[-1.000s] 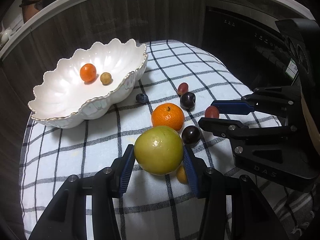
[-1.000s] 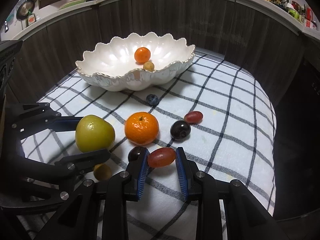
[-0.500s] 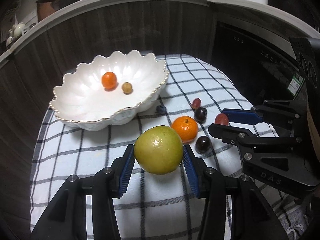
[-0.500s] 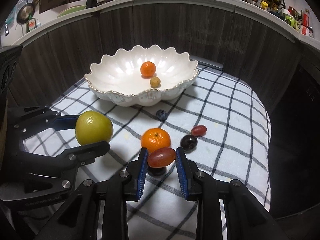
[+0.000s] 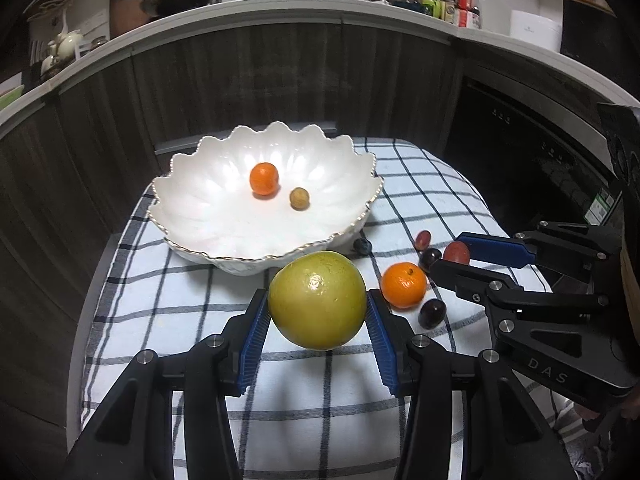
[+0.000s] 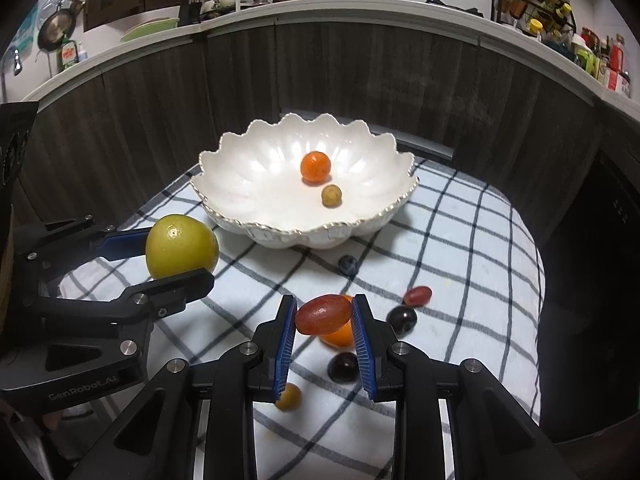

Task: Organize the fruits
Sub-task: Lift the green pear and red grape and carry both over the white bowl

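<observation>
Gripping a green apple (image 5: 317, 300) clear of the checked cloth (image 5: 192, 308), the left gripper (image 5: 318, 336) held it by narrow contact at its widest girth, where a jolt could have rolled it free. The right gripper (image 6: 323, 340) pinched a red grape (image 6: 323, 314), soft enough to burst or squirt out. Loose below lay an orange (image 5: 403, 285), dark grapes and a blueberry (image 6: 348, 264), possibly in a dropped fruit's path. Beyond, the scalloped bowl (image 5: 360, 216) held two small fruits; its raised rim could have clipped either load.
</observation>
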